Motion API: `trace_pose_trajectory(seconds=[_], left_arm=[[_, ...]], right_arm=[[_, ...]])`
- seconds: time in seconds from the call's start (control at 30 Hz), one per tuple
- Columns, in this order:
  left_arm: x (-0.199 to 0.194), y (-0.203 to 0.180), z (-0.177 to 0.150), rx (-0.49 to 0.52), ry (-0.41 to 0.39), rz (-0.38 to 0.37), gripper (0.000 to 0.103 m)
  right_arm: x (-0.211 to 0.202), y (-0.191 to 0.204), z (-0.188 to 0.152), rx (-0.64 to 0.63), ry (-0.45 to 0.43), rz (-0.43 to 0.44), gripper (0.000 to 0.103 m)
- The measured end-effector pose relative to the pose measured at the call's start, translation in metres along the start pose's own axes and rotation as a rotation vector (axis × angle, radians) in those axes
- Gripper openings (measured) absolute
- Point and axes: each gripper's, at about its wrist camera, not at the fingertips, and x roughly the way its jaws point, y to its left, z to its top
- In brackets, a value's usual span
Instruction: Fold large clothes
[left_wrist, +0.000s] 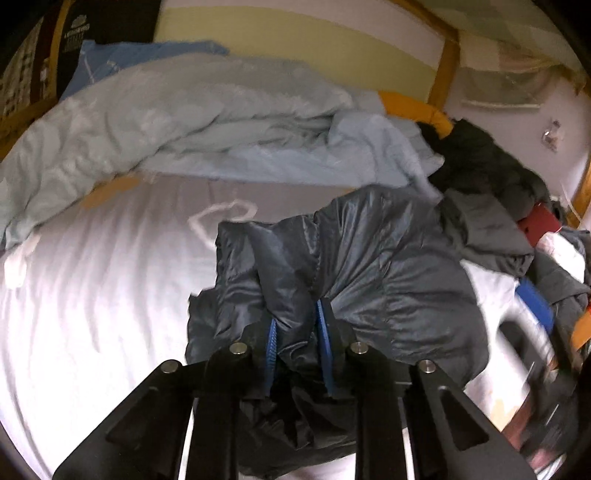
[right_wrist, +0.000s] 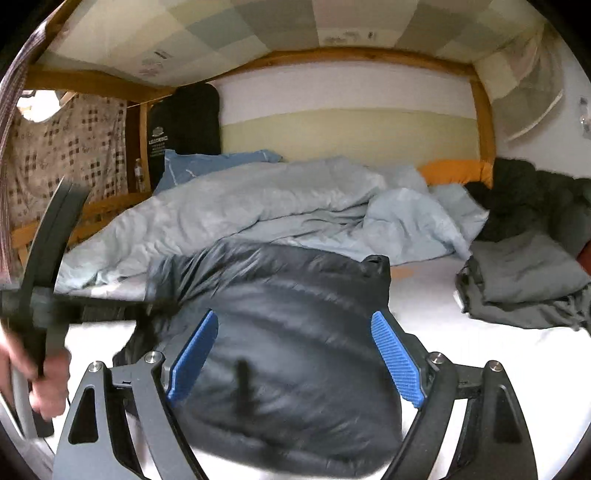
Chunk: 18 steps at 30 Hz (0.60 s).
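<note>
- Working surface: I'm looking at a white bed sheet (left_wrist: 92, 295) on a lower bunk; sheet is lying mostly flat w/ light wrinkles.
- Room: wooden bunk frame (right_wrist: 480, 122) is running overhead and down the far corner; the wall behind (right_wrist: 351, 133) is showing white and pale-yellow bands. A patterned curtain (right_wrist: 66, 147) is hanging at the left in the right wrist view.
- Light-blue duvet (left_wrist: 184, 122) is lying bunched along the back of the bed; blue pillow (right_wrist: 207, 166) is sitting behind it, an orange pillow (right_wrist: 454, 170) to the right by the frame post.
- Pile of dark grey clothes (right_wrist: 524, 284) is sitting at the right side of the bed, apart from the work item.
- Task item: dark puffer jacket (left_wrist: 388, 266) is lying crumpled on the sheet in front of the duvet, roughly mid-bed.
- L gripper (left_wrist: 295, 325): jaws are clamping a bunched fold of the jacket's near edge, blue pads (left_wrist: 271, 343) pressing the fabric on both sides. In the right wrist view I'm seeing it blurred at the left, w/ the person's hand (right_wrist: 44, 384) on its handle.
- R gripper (right_wrist: 291, 354): jaws are standing wide, released; jacket is showing between and beyond the fingers (right_wrist: 399, 362), pads not pressing it.
- Right wrist view is motion-blurred on the jacket; I can't tell finer detail there.
</note>
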Motion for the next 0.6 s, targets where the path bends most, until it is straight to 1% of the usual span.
trace_pose_trajectory(seconds=[0.1,0.17,0.2,0.23,0.27,0.3,0.33,0.37,0.4,0.43,0.5,0.53,0.57,0.6], left_arm=[[0.008,0.010,-0.006,-0.022,0.029,0.025,0.020],[0.014,0.019,-0.009,-0.080,0.054,0.004,0.020],[0.015,0.023,-0.009,-0.105,0.055,-0.009,0.021],[0.012,0.025,-0.008,-0.120,0.042,-0.018,0.023],[0.006,0.025,-0.006,-0.121,0.013,-0.019,0.024],[-0.002,0.023,-0.004,-0.107,-0.028,-0.008,0.026],[-0.011,0.018,-0.002,-0.082,-0.070,0.018,0.029],[-0.021,0.010,0.001,-0.045,-0.126,0.062,0.035],[-0.030,0.003,0.001,-0.014,-0.177,0.097,0.038],[-0.041,-0.005,0.000,0.016,-0.240,0.102,0.039],[-0.053,-0.013,-0.001,0.062,-0.328,0.048,0.039],[-0.057,-0.017,-0.003,0.080,-0.361,0.033,0.039],[-0.059,-0.021,-0.003,0.098,-0.377,0.021,0.039],[-0.057,-0.025,-0.003,0.124,-0.377,0.007,0.040]], right_arm=[[0.024,-0.010,0.019,0.061,0.048,0.072,0.087],[0.045,-0.008,0.033,0.080,0.081,0.105,0.087],[0.061,-0.008,0.038,0.070,0.119,0.098,0.086],[0.080,-0.005,0.040,0.046,0.184,0.085,0.078],[0.099,-0.001,0.039,0.021,0.280,0.070,0.073],[0.111,0.001,0.036,0.023,0.340,0.078,0.069],[0.117,0.001,0.033,0.037,0.360,0.082,0.069],[0.120,0.000,0.030,0.049,0.363,0.085,0.069],[0.125,-0.001,0.027,0.059,0.367,0.100,0.069],[0.129,0.001,0.025,0.058,0.378,0.119,0.069],[0.138,0.008,0.024,0.046,0.424,0.175,0.069],[0.142,0.011,0.025,0.046,0.438,0.199,0.069],[0.144,0.014,0.026,0.049,0.450,0.225,0.069],[0.145,0.016,0.026,0.052,0.458,0.238,0.069]])
